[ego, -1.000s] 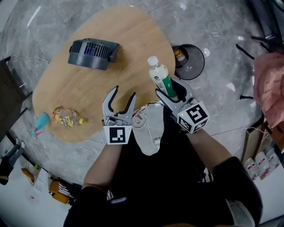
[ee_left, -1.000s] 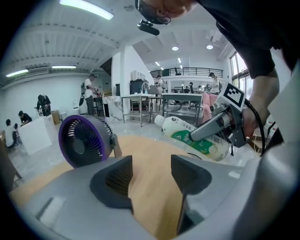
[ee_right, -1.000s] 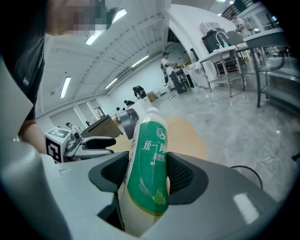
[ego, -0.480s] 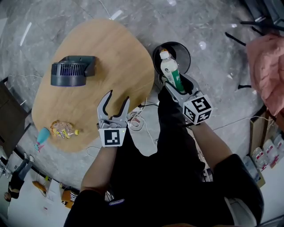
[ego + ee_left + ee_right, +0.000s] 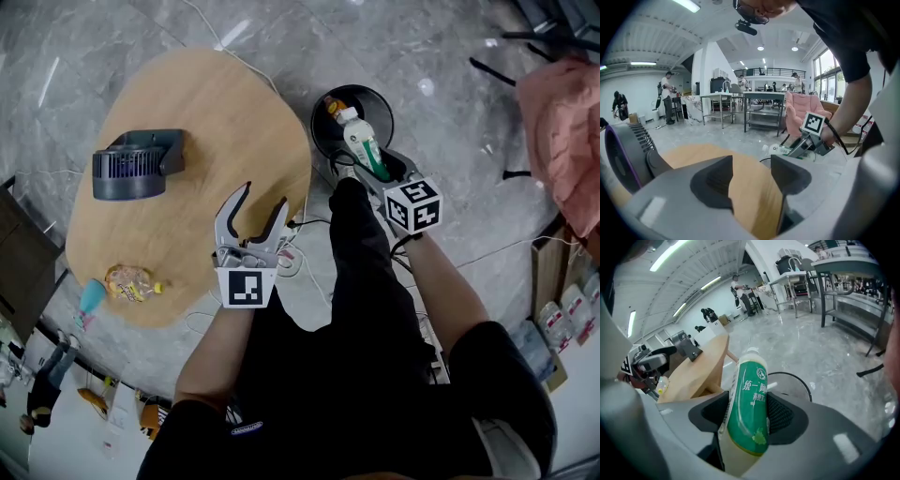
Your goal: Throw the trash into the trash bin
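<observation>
My right gripper [image 5: 367, 161] [image 5: 746, 416] is shut on a plastic bottle with a green label [image 5: 361, 145] [image 5: 749, 401], held over the round black trash bin [image 5: 348, 114] [image 5: 793, 383] on the floor beside the table. The bottle's white cap points toward the bin's opening. A crumpled yellow snack wrapper [image 5: 131, 280] lies on the wooden table [image 5: 216, 122] near its front left edge. Above the table's right front edge my left gripper [image 5: 251, 214] [image 5: 751, 176] hangs open with nothing between its fingers.
A dark grey desk fan [image 5: 131, 163] [image 5: 623, 157] rests on the table's left part. A teal item [image 5: 91, 295] lies at the table's left front edge. Pink cloth [image 5: 562, 131] hangs over a chair at the right. White cables [image 5: 300, 258] trail on the grey floor.
My right gripper has carried the bottle from beside the table out over the trash bin. The left gripper has stayed open near the table's edge.
</observation>
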Motion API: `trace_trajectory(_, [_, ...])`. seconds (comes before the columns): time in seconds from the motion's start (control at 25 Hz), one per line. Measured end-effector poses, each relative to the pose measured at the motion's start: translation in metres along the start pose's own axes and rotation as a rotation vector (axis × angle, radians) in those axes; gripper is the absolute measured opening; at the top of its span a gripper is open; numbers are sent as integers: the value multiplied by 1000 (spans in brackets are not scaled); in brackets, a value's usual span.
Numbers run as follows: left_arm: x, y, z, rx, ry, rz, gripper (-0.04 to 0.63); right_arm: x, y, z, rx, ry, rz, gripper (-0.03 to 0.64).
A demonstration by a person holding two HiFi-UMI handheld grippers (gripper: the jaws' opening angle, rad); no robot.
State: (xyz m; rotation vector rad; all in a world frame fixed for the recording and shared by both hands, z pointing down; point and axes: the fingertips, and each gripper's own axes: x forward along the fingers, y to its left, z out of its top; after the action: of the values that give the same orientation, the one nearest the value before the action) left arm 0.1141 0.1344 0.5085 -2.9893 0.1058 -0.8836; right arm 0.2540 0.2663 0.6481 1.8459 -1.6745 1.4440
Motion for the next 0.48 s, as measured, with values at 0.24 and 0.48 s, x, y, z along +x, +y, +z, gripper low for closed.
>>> trace_trajectory(0.24, [3, -7, -2, 26, 14, -19, 252, 43, -37, -41, 115, 191, 18, 282])
trace_trajectory(0.48, [-3, -3, -13, 27, 42, -19, 252, 100, -48, -82, 206, 446, 43, 282])
